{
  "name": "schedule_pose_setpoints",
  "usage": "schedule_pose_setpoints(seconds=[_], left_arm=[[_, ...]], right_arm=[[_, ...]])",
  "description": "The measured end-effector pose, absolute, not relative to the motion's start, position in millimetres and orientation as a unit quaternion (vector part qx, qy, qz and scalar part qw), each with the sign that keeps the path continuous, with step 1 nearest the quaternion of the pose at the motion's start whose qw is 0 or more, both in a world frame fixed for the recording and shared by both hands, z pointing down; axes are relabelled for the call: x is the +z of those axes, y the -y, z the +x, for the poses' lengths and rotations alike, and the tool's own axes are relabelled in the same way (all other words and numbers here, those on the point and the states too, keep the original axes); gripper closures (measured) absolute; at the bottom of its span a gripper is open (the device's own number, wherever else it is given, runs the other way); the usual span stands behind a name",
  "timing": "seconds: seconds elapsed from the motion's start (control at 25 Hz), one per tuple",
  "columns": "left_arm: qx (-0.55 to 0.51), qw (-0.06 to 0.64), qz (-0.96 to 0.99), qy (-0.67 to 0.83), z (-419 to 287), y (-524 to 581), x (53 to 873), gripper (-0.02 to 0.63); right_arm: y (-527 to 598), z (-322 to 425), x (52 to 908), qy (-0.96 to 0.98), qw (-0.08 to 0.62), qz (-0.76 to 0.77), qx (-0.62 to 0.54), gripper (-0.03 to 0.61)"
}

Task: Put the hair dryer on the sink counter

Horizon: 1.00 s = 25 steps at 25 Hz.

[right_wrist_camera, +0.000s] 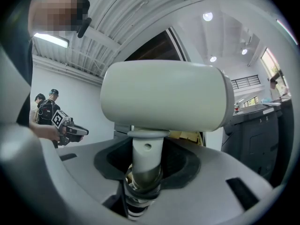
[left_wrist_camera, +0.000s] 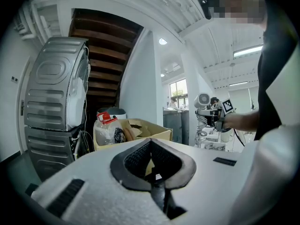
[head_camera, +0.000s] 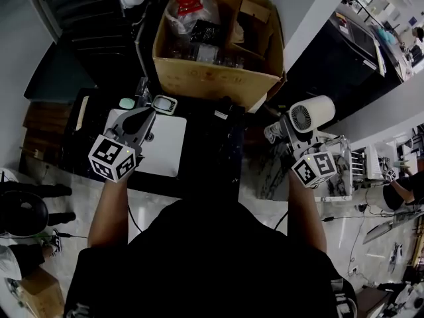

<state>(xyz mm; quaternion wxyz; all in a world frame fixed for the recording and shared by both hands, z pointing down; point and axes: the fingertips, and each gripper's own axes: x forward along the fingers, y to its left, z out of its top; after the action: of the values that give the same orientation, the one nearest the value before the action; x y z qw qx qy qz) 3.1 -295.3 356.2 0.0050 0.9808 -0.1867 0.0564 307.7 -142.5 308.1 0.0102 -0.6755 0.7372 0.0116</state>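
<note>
A white hair dryer (head_camera: 311, 114) (right_wrist_camera: 164, 97) stands upright in my right gripper (head_camera: 286, 132) (right_wrist_camera: 143, 172), which is shut on its handle just below the barrel. It is held in the air to the right of the dark counter (head_camera: 212, 151). A white rectangular slab (head_camera: 162, 148) lies on that counter. My left gripper (head_camera: 140, 111) (left_wrist_camera: 152, 170) hovers over the slab's far left corner with its jaws together and nothing between them. From the left gripper view the hair dryer (left_wrist_camera: 202, 100) appears small at the right.
An open cardboard box (head_camera: 218, 38) holding a red-capped plastic bottle (head_camera: 189, 5) stands behind the counter. A small mint object (head_camera: 127, 103) and a rounded white device (head_camera: 164, 104) lie near my left gripper. A white rack (head_camera: 341, 171) is at the right, a grey appliance (left_wrist_camera: 56, 97) at the left.
</note>
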Motion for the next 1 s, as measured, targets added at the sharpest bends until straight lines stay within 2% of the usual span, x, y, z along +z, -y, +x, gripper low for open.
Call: schedule_pose_setpoints(seconds=[0.44, 0.8, 1.0], left_arm=[[0.064, 0.014, 0.977, 0.204, -1, 286, 365, 0.598], [0.061, 0.022, 0.97, 0.235, -32, 283, 371, 0.598], [0.066, 0.03, 0.963, 0.261, -54, 280, 381, 0.598]], right_arm=[[159, 318, 323, -0.748, -0.021, -0.664, -0.007, 0.42], [192, 288, 349, -0.778, -0.058, -0.626, -0.022, 0.42], [213, 272, 384, -0.794, -0.104, -0.598, -0.029, 0.42]])
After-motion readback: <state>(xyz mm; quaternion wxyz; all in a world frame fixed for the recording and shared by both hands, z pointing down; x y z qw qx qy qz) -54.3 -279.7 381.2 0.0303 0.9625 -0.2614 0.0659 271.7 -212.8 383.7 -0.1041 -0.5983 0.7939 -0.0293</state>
